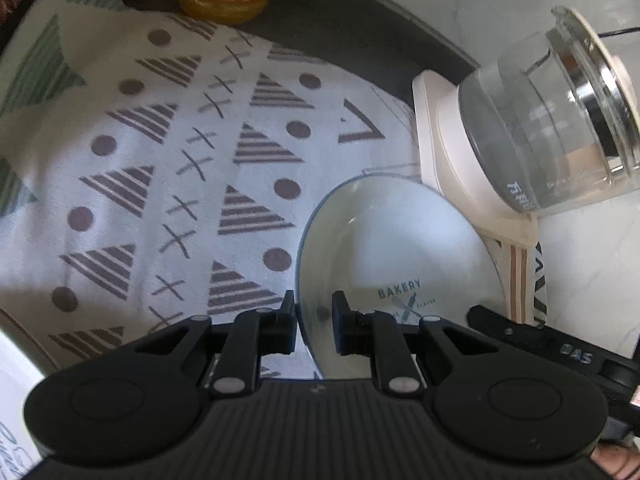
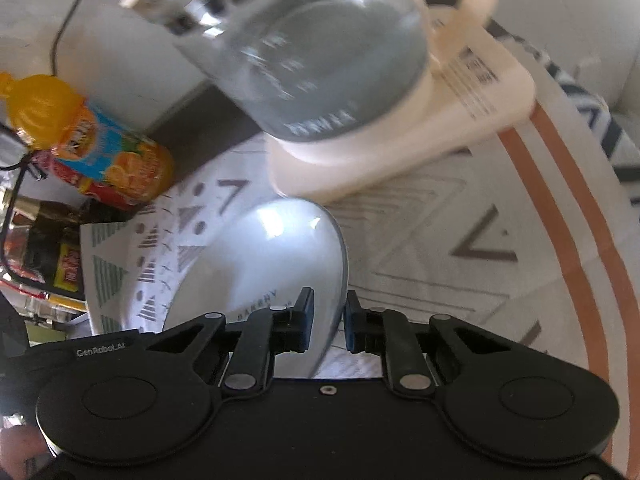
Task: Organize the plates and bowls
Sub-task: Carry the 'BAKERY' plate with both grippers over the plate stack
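Gripping one bowl (image 1: 396, 248) from two sides: left gripper (image 1: 314, 312) pinching the rim between its fingers, right gripper (image 2: 328, 312) pinching the opposite rim likewise. Pads close on the thin wall in both wrist views, though true contact on every pad cannot be confirmed. Bowl looks tilted and may sit clear of the cloth (image 1: 160, 160), near the worktop's back edge, just beside the kettle base (image 1: 444, 148); whether its underside rests on the cloth stays hidden.

Judging the risks:
- Slipping out. Glazed, curved rim, narrow pads, thin bite; any twist between the two grippers could lever the rim loose and drop the bowl onto the cloth.
- Pulling apart. Two hands moving out of step would strain the rim or strip one grip, leaving the bowl swinging from the other.
- Knocking the kettle (image 1: 560, 120). Glass jug sits just beside the bowl's far edge; a push toward the back would strike jug or base.
- Dragging the cloth. A low carry could snag a fold and tug whatever stands on it.
- Catching the bottle (image 2: 92, 140) at the back corner during a sideways sweep, less likely, being well apart.

Moving slowly and level, both grippers together, seems the safest course.
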A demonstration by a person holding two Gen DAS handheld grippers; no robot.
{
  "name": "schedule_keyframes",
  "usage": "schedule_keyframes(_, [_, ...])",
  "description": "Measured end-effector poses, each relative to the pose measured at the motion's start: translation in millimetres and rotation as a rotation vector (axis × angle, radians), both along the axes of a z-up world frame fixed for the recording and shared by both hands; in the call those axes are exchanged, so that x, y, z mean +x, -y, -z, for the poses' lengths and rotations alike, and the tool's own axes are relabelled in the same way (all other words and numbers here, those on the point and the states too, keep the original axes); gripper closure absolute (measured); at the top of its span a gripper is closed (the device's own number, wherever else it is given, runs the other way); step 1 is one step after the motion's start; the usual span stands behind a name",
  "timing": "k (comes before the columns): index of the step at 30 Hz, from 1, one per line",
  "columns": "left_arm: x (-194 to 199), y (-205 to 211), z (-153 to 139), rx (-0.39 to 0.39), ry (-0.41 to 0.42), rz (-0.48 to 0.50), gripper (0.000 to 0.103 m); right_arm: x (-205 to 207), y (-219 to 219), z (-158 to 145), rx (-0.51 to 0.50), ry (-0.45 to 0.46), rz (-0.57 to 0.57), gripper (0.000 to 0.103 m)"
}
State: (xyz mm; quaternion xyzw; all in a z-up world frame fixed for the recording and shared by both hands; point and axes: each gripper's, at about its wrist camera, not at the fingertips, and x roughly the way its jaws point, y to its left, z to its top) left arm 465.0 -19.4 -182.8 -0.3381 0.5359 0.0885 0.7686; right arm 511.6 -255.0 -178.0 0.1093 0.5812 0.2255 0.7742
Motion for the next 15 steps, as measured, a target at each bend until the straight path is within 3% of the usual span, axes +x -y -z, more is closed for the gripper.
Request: schedule_keyframes(15, [-20,-20,-38,0.030,0.100,-0.026,0.088,-15,-17,-37,0.025,0.105,-0.034,0.088])
